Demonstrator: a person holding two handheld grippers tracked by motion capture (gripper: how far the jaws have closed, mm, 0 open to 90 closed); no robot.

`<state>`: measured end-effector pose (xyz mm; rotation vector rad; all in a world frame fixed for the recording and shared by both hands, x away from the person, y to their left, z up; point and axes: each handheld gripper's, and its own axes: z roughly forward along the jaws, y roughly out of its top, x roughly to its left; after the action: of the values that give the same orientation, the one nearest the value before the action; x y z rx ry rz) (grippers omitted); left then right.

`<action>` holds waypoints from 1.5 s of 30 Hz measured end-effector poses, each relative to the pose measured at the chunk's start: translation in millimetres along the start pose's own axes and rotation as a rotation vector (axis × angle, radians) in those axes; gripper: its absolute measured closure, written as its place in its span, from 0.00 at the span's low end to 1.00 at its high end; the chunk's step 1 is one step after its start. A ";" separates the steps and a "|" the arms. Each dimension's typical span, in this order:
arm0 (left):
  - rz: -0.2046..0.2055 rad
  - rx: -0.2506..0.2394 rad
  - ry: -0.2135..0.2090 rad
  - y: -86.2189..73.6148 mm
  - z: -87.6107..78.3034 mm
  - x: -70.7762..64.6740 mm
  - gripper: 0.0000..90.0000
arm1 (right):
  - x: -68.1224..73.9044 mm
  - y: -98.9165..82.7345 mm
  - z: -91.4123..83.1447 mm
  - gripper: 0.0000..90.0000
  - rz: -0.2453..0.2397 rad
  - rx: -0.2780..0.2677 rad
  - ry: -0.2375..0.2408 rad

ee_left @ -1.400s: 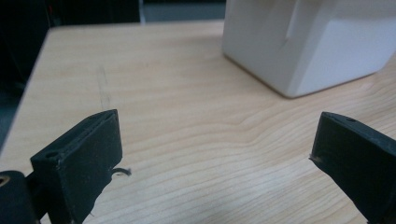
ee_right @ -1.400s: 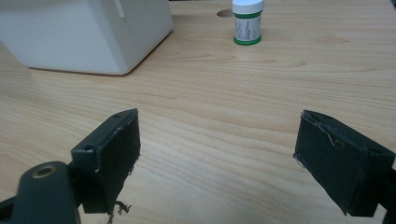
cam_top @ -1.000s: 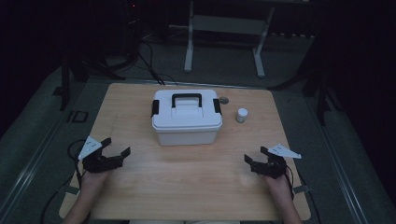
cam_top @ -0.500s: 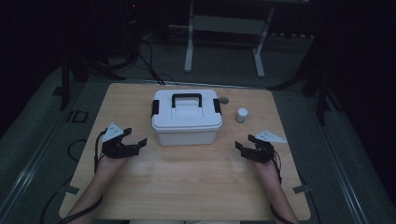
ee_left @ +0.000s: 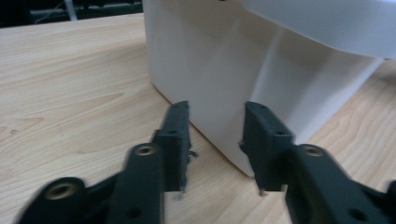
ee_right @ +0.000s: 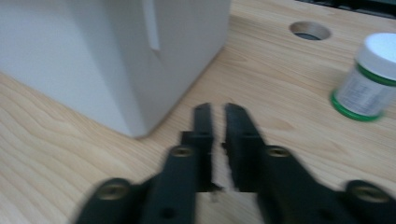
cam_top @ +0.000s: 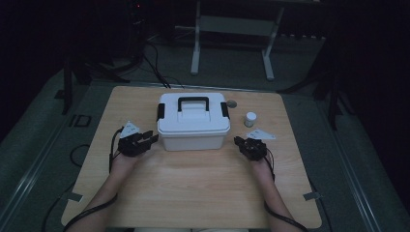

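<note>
the white box (cam_top: pixel 193 122) with a black handle (cam_top: pixel 193 102) on its lid sits in the upper middle of the high view, on the wooden table (cam_top: pixel 193 188), with a black latch at each end of the lid. both tongs have come up to its lower corners.

the left gripper (cam_top: pixel 150 139) is just beside the box's lower left corner. in the left gripper view (ee_left: pixel 215 140) its jaws have just been closing and now stand partly apart, with a gap between them; the box's corner edge is ahead of that gap, but the pads do not press on anything i can see.

the right gripper (cam_top: pixel 240 142) is just off the lower right corner. in the right gripper view (ee_right: pixel 217 135) its jaws have just been closing too and are now all but together, a thin slit left, nothing between them; the box wall fills the upper left of that frame.

further out, a small white bottle (cam_top: pixel 250 119) with a green band stands to the right of the box, and a round hole (cam_top: pixel 232 103) in the table lies above it.

likely trouble: closed jaws nudging the box from one side only would turn or slide it, and a drift to the right could tip the little bottle. reaching for the latches from this low could also just bump the wall.
</note>
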<state>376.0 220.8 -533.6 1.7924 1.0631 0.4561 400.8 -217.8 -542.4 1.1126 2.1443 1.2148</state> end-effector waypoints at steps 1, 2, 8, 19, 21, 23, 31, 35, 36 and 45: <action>0.000 0.013 0.013 0.9 2.5 0.8 0.77 | 1.5 2.0 2.8 0.99 0.001 0.000 0.005; 0.000 0.030 0.021 1.8 4.6 1.9 0.81 | 2.9 4.3 5.4 1.00 0.003 0.001 0.000; -0.023 0.051 0.022 7.7 13.5 4.9 0.97 | 5.7 17.6 17.3 1.00 0.040 -0.012 0.016; 0.021 0.063 0.027 18.4 24.1 -5.1 0.99 | 18.0 32.7 27.9 1.00 0.035 -0.020 0.038; 0.012 0.058 0.015 17.9 23.4 -4.5 0.99 | 18.0 31.6 27.0 1.00 0.038 -0.024 0.044; 0.026 0.064 0.011 17.8 22.1 -5.4 0.99 | 18.1 30.9 25.7 1.00 0.038 -0.023 0.051; 0.031 0.081 -0.019 15.4 15.8 -11.1 0.99 | 18.1 26.2 17.6 1.00 0.040 -0.016 0.088; 0.048 0.089 -0.030 13.0 11.1 -17.2 0.99 | 19.0 21.4 10.1 1.00 0.042 -0.016 0.102; 0.052 0.091 -0.033 12.4 9.9 -18.5 0.99 | 19.5 20.1 7.9 1.00 0.037 -0.015 0.106; 0.057 0.091 -0.067 3.4 -1.1 -31.4 0.99 | 26.6 6.1 -13.7 1.00 0.056 -0.015 0.132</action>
<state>359.6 195.1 -525.5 1.9088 1.0025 0.3842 378.5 -201.3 -529.6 1.1215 2.2100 1.3613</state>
